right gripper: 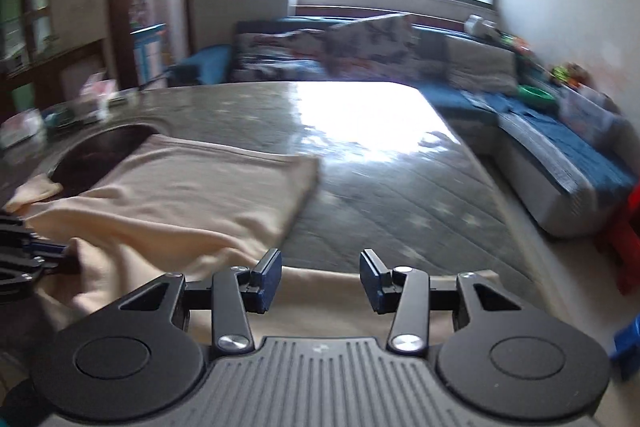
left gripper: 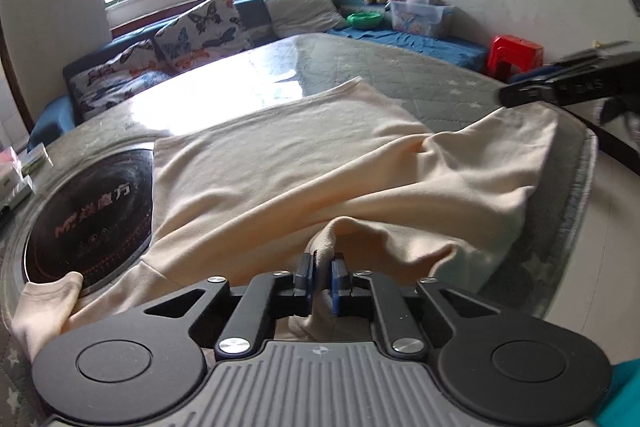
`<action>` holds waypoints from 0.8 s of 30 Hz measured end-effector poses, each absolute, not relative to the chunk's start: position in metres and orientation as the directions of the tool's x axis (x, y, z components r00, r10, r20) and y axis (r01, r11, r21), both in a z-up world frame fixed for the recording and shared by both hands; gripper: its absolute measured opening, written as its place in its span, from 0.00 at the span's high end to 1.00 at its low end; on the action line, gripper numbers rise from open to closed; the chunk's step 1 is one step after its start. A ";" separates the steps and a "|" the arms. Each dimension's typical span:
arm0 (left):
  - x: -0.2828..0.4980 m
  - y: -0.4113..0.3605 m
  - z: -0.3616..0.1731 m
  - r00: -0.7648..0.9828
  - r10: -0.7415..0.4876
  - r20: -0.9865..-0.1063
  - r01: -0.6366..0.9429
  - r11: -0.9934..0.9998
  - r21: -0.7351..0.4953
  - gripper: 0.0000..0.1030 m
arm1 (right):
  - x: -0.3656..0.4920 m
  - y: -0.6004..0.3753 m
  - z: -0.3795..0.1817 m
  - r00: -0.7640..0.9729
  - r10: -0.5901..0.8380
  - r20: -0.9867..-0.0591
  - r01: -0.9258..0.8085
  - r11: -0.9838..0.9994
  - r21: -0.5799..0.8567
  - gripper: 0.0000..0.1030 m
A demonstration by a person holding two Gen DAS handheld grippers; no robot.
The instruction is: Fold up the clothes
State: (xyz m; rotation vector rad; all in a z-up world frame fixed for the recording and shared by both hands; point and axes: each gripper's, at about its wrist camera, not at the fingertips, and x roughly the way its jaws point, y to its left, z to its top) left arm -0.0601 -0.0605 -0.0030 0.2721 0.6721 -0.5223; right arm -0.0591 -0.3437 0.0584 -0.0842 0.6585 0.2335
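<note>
A cream-coloured garment (left gripper: 288, 171) lies spread on the grey quilted table cover (left gripper: 400, 75), partly folded and rumpled at its near edge. My left gripper (left gripper: 323, 277) is shut on a pinched fold of the garment's near edge. In the right wrist view the garment (right gripper: 192, 203) lies to the left and its near edge runs under my right gripper (right gripper: 320, 277), which is open and holds nothing, above the table's near edge. The right gripper shows at the right edge of the left wrist view (left gripper: 568, 83). The left gripper shows at the left edge of the right wrist view (right gripper: 16, 255).
A round black cooktop (left gripper: 88, 219) is set in the table to the left, partly under the garment. Small boxes (left gripper: 16, 175) stand at the table's far left. A blue sofa with cushions (left gripper: 196, 27) runs behind. A red stool (left gripper: 516, 55) stands at the right.
</note>
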 end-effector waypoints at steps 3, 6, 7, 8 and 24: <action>-0.080 -0.049 0.009 0.666 -0.411 -0.622 0.583 0.807 0.091 0.93 | -0.057 -0.319 0.066 0.734 0.275 -0.621 -0.346 0.938 0.008 0.58; -0.098 -0.041 0.015 0.656 -0.442 -0.611 0.628 0.769 0.117 0.93 | -0.055 -0.295 0.071 0.707 0.329 -0.626 -0.430 0.903 -0.010 0.58; -0.104 -0.040 0.014 0.652 -0.446 -0.613 0.641 0.757 0.131 0.93 | -0.054 -0.289 0.071 0.696 0.345 -0.629 -0.453 0.891 -0.012 0.58; -0.108 -0.039 0.012 0.646 -0.448 -0.618 0.651 0.746 0.140 0.93 | -0.054 -0.282 0.070 0.683 0.362 -0.635 -0.479 0.878 -0.014 0.58; -0.076 -0.026 0.025 0.652 -0.477 -0.589 0.611 0.791 0.036 0.50 | -0.093 -0.249 0.020 0.404 0.441 -0.802 -0.699 0.714 0.040 0.59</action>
